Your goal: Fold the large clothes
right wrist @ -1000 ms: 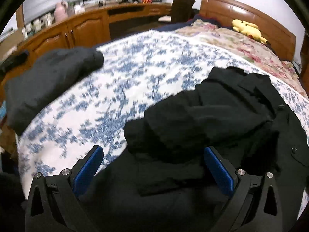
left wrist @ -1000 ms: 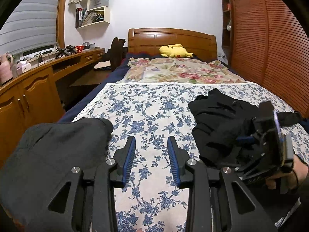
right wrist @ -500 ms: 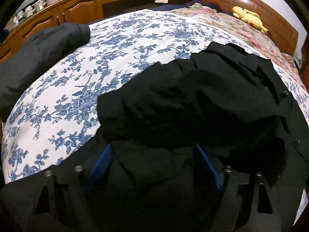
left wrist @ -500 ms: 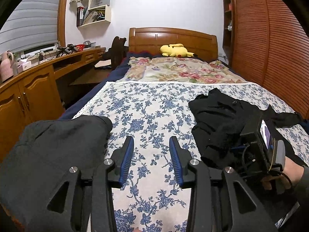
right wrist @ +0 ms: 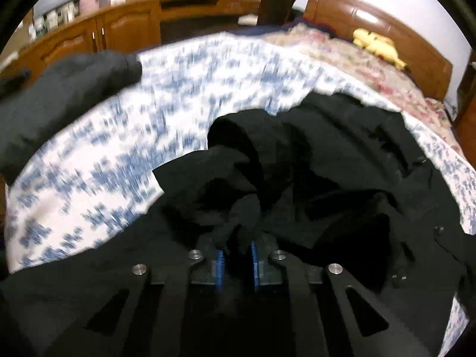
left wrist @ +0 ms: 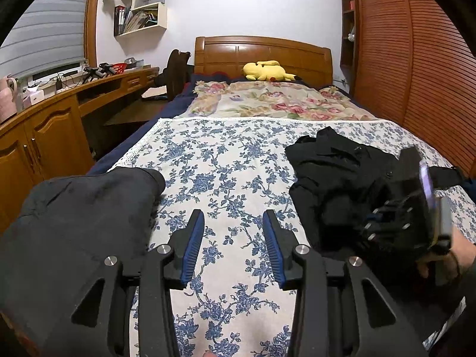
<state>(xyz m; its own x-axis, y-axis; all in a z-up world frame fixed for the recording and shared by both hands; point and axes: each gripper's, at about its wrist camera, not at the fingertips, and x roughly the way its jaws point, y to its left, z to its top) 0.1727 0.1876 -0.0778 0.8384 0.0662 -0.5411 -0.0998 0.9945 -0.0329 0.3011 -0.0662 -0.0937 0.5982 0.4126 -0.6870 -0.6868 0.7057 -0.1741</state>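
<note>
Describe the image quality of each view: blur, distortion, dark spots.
Left wrist view: sharp, fisheye-bent edges, black corners; only the right gripper is smeared. Right wrist view: motion-blurred floral bedspread; the black garment is too dark for detail.

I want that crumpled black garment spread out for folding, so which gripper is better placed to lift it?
Right. The right gripper is closing with black garment cloth bunched between its fingers; the left gripper is opening over bare bedspread.

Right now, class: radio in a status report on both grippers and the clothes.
Right gripper closing on bunched black garment. Left gripper opening, empty, over bedspread. Dark grey garment lies left, clear of the work.
</note>
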